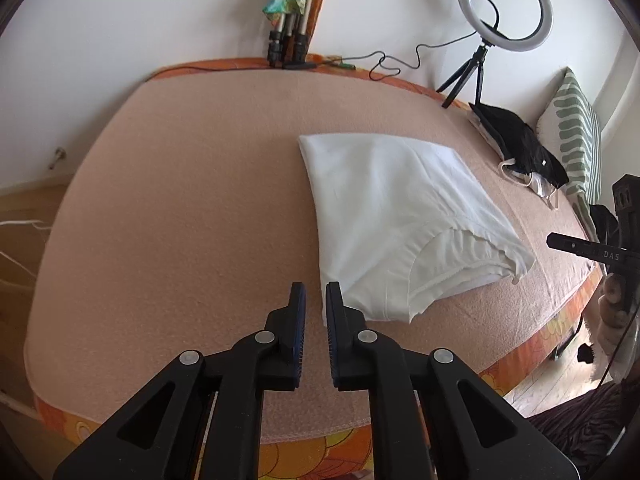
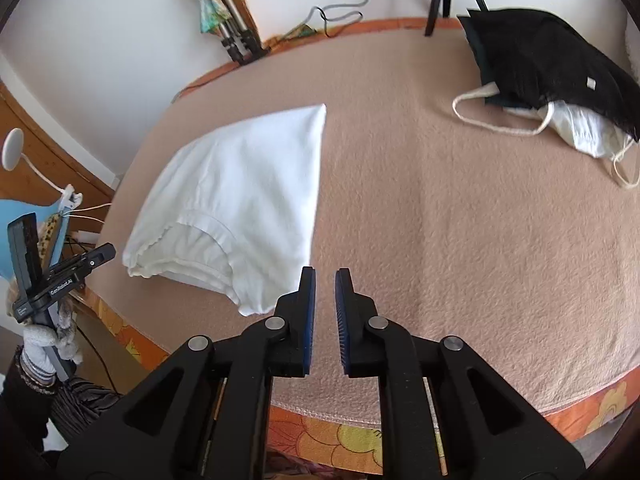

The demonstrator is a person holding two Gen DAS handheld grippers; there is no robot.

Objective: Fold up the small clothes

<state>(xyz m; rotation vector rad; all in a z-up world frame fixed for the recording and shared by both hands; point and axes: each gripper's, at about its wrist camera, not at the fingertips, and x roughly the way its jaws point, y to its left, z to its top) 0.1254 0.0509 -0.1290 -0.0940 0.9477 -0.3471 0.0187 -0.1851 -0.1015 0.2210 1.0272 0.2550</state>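
Folded white cotton garment (image 1: 400, 220) lies mid-bed on the peach blanket-covered bed (image 1: 180, 200), long axis running near edge to far edge, between both tools: left gripper (image 1: 316, 300) jaws slightly spread at its near-left corner, right gripper (image 2: 325, 292) likewise near-right, both empty.

Both views are bright with soft, even daylight; the white wall (image 1: 160, 20) is lit cleanly and nothing glares harshly. Shadows are faint: only a thin, soft one lies under the edge of the white garment (image 1: 400, 216) on the bed (image 1: 180, 200). The ring light (image 1: 505, 5) looks pale, and whether it is lit cannot be told. Fisheye distortion bows the bed's edges strongly, and dark vignetting fills the corners. The right wrist view is slightly soft, with the white garment (image 2: 240, 184) mildly blurred; the left is sharper.
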